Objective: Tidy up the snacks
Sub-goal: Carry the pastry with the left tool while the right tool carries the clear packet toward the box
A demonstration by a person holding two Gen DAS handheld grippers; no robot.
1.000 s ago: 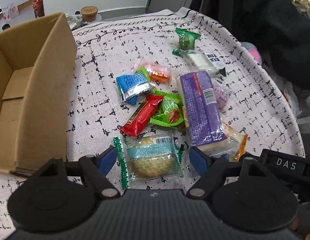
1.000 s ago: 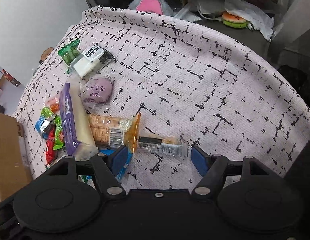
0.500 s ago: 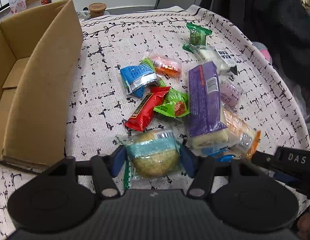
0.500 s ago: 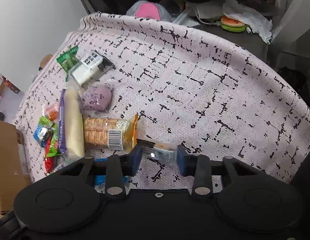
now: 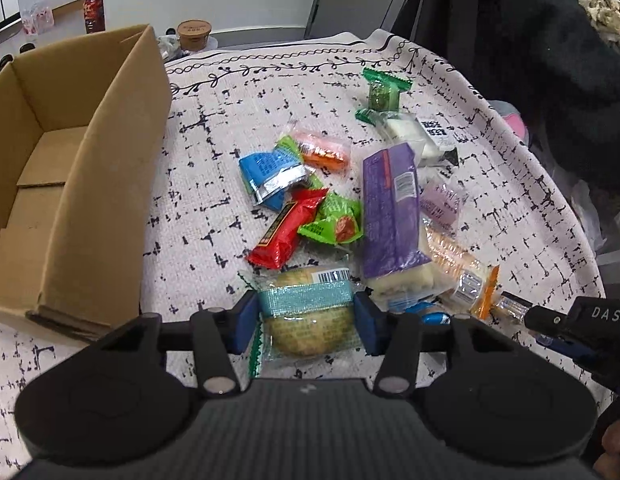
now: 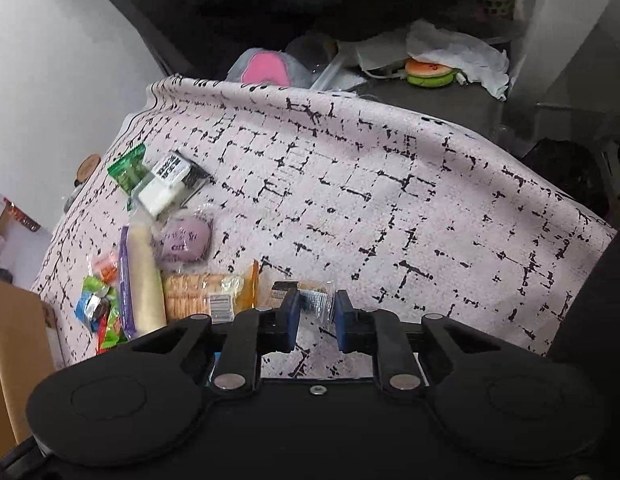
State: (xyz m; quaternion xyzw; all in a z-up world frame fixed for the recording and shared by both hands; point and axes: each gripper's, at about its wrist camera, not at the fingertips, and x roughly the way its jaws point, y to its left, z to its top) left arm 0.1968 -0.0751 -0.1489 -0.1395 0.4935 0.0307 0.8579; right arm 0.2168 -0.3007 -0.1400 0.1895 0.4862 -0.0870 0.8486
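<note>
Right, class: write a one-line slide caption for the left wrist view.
Left gripper clamps a wrapped round cake beside the snack pile, with the open cardboard box to its left.

Left tool [image 5: 305, 326], right tool [image 6: 316, 312]: black bodies, blue pads, silver screws, white "DAS" lettering.

Patterned tablecloth [image 5: 269, 92] carries scattered snack packets [image 5: 342, 200] — cardboard box [image 5: 89, 184] alongside.

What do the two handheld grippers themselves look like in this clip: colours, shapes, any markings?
Both look alike. The left gripper has a matte black body with two round housings, silver pivot screws, black link arms and blue pads, plus a ribbed grey middle. The right gripper has the same build with a smooth black middle; seen from the left camera, its side reads "DAS" in white. No cables or sleeves show.
</note>
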